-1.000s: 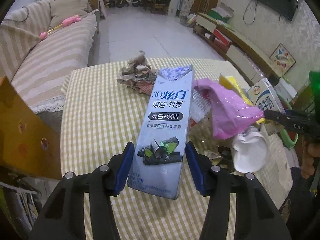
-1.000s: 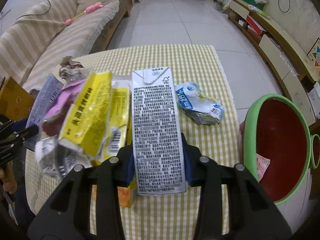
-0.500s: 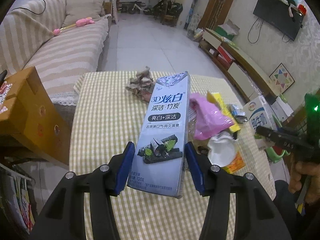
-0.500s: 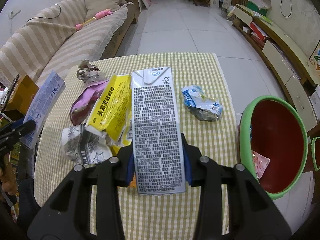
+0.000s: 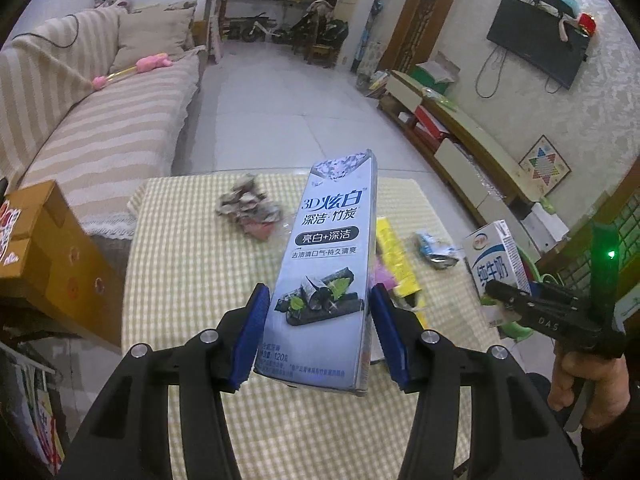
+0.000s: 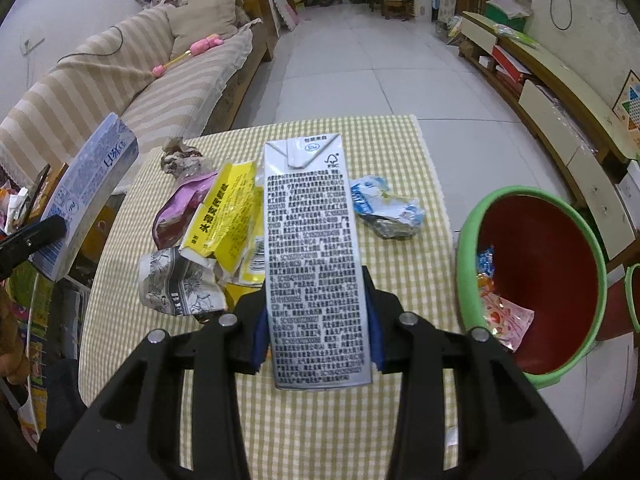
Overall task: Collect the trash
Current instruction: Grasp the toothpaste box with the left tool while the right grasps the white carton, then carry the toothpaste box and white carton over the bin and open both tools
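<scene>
Left gripper [image 5: 316,332]: black plastic frame, blue pads, silver screws. Right gripper [image 6: 316,320]: identical build, its side marked "DAS", green light behind.

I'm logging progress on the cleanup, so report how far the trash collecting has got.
Done: a few wrappers already lie in the green bin. In hand: the left gripper clamps a toothpaste box and the right gripper a milk carton, both off the table. Left: the yellow packet, pink bag, crumpled paper, blue wrapper and far brown scraps.
</scene>
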Motion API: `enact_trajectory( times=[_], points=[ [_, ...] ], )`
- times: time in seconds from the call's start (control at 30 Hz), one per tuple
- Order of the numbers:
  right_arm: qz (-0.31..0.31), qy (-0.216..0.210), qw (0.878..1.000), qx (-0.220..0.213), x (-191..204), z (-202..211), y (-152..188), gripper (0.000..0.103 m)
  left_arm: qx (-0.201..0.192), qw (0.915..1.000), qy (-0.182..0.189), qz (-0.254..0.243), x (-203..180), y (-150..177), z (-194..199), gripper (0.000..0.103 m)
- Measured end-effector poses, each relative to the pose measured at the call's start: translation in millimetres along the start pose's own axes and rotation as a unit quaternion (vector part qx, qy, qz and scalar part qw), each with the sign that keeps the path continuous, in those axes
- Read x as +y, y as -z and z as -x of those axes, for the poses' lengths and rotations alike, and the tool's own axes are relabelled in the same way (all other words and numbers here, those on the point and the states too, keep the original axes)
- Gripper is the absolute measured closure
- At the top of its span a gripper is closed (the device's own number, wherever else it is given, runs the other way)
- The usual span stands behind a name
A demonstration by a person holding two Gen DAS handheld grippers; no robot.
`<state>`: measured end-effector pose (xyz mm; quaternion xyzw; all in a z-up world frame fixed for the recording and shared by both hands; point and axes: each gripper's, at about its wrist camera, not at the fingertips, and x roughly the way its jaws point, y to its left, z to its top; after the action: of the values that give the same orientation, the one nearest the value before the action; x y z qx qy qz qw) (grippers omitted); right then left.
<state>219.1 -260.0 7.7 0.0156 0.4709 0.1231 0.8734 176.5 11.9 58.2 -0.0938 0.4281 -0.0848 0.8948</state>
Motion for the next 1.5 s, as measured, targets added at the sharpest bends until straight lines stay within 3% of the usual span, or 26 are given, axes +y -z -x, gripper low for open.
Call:
enact_trajectory(
  times=[0.87, 1.23, 1.5],
  points=[
    [-0.073, 0.047, 0.996, -0.030, -104.6, 43.4, 9.8, 0.066, 0.009, 0.9938, 0.091, -0.063, -131.0, -27.3, -34.8, 0.054],
    [-0.135, 0.076, 0.987, -0.040, -178.6, 62.6, 19.3, 0.066, 0.038, 0.9821, 0.160, -0.092, -219.8, -38.5, -75.9, 0.054],
    [-0.164, 0.088, 0.982, -0.035, -214.2, 59.0, 25.0, 0.066, 0.070, 0.9731, 0.189, -0.112, -278.0, -34.1, -108.2, 0.054]
  ],
)
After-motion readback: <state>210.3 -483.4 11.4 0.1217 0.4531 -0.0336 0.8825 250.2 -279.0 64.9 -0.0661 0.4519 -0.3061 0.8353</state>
